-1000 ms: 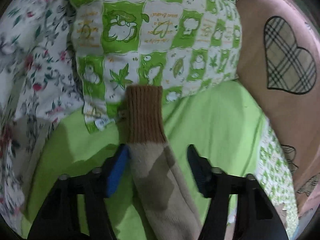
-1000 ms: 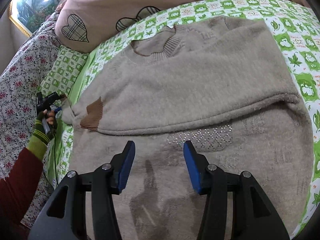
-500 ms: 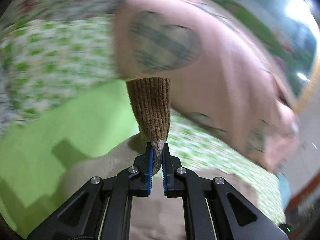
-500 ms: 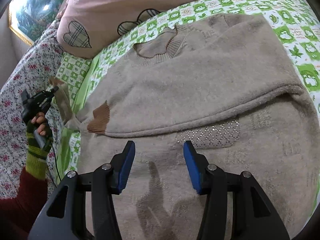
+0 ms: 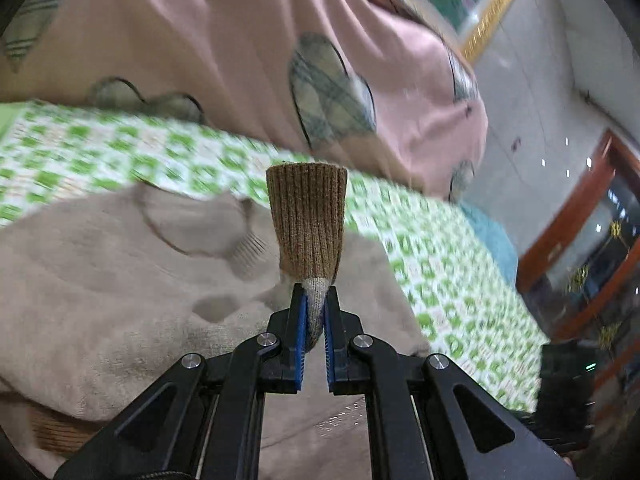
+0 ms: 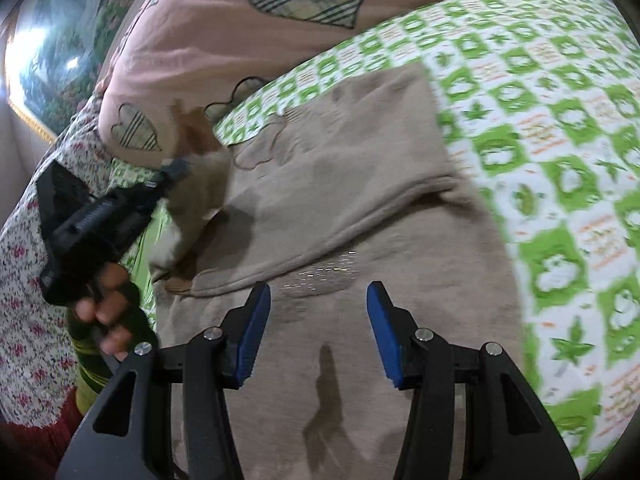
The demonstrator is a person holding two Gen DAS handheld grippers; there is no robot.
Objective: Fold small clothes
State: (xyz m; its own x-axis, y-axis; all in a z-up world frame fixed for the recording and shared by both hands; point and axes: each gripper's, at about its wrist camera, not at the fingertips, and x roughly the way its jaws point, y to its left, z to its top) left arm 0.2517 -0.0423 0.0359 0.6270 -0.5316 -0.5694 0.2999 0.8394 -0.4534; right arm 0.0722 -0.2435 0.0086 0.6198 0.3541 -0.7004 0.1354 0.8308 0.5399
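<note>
my left gripper [image 5: 314, 312] clamps the sweater [image 6: 340, 184] sleeve [image 5: 314, 300], ribbed brown cuff [image 5: 307, 220] pointing away; my right gripper [image 6: 319, 330] hovers open over the soft beige knit.

Pale wall [image 5: 532, 92], gilt-framed painting [image 6: 52, 40]; wooden-framed glass cabinet [image 5: 592, 248]; pink heart-patterned pillow [image 6: 248, 40], green-checked bedsheet [image 6: 540, 128]

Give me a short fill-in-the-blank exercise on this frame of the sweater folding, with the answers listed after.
1. The left gripper has its jaws shut on the sweater's ____, just behind the brown ribbed cuff.
2. The right gripper hangs over the beige sweater with its jaws ____.
3. The patches on the pink pillow are shaped like ____.
4. The checked bedsheet is white and ____.

Answers: sleeve; open; hearts; green
</note>
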